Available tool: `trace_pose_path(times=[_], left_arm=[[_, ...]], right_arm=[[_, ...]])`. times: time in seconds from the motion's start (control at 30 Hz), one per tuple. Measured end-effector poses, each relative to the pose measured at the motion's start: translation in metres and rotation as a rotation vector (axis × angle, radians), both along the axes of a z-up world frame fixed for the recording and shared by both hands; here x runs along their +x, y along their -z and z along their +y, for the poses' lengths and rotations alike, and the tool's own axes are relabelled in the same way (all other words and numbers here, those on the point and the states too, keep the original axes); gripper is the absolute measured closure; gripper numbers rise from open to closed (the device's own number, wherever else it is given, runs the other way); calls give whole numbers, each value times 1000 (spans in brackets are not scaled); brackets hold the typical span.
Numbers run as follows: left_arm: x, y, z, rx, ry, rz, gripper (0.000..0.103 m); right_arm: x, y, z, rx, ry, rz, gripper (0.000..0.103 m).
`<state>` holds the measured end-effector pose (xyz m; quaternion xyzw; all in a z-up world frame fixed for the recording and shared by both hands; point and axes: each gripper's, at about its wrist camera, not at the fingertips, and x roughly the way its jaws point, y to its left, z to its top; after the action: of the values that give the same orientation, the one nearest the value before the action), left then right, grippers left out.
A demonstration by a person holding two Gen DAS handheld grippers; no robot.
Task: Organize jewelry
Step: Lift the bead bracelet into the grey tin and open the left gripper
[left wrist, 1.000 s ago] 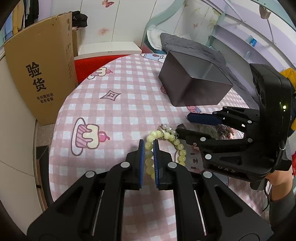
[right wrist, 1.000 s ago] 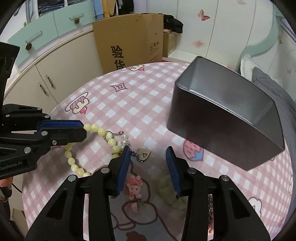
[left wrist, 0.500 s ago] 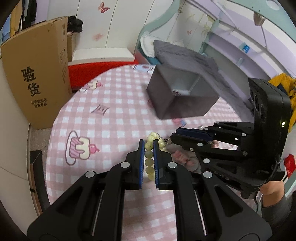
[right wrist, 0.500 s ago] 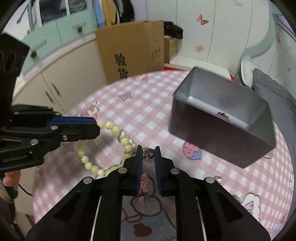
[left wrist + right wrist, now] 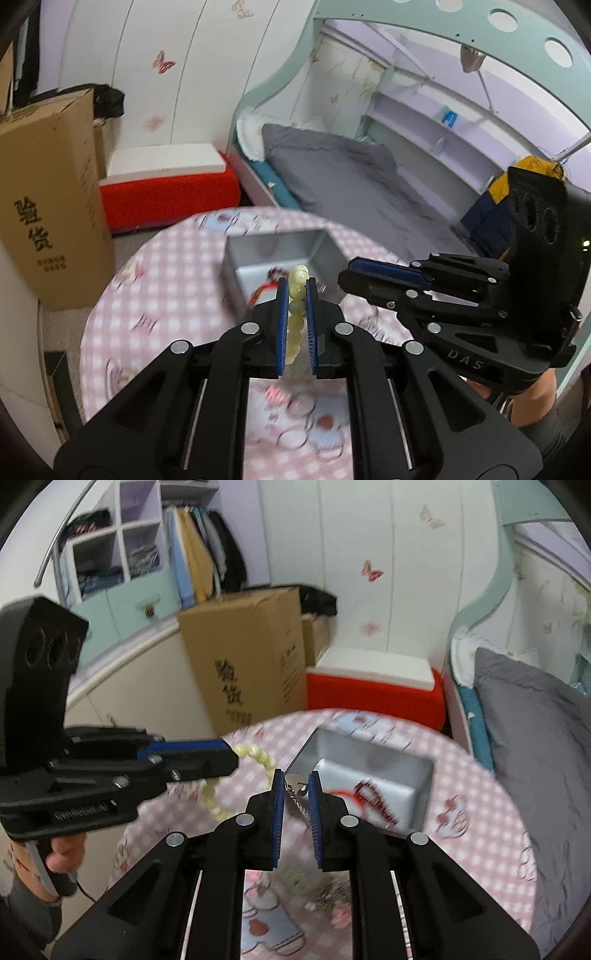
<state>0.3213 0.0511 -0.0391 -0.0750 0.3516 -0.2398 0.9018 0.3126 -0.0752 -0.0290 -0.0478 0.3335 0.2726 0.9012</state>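
My left tool is clamped on the bead bracelet, pale yellow beads stacked between the blue pads. My right tool has its pads nearly together, pinching the bracelet's thin silver chain. Bracelet is off the bench, strung between both tools; from the right wrist the beads curve from the left tool's tip across to the right tool, and another bit of strand hangs below. Both tools point down toward the open grey tin on the pink checked bench. Tin interior shows something red, blurred, can't tell what. In the left view the bracelet's top beads overlap the tin opening; can't tell if it's truly above it. Loose rings and small blurred trinkets lie on the bench below the tools. Right tool body sits to the right of the left one, a hand under it. Behind the bench: cardboard box, red box with white lid, bed with grey cover.
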Motion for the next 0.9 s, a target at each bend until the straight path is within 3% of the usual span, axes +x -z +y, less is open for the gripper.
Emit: trace_pose_path(times=[0.27, 0.57, 0.9], left_arm=[[41, 4, -28, 8, -18, 11, 94], [76, 48, -40, 53, -39, 117, 93], [81, 64, -41, 78, -54, 168, 93]], right_arm=[[33, -13, -17, 24, 75, -41, 92], [51, 22, -23, 21, 96, 28, 92], [52, 55, -39, 35, 116, 120, 90]])
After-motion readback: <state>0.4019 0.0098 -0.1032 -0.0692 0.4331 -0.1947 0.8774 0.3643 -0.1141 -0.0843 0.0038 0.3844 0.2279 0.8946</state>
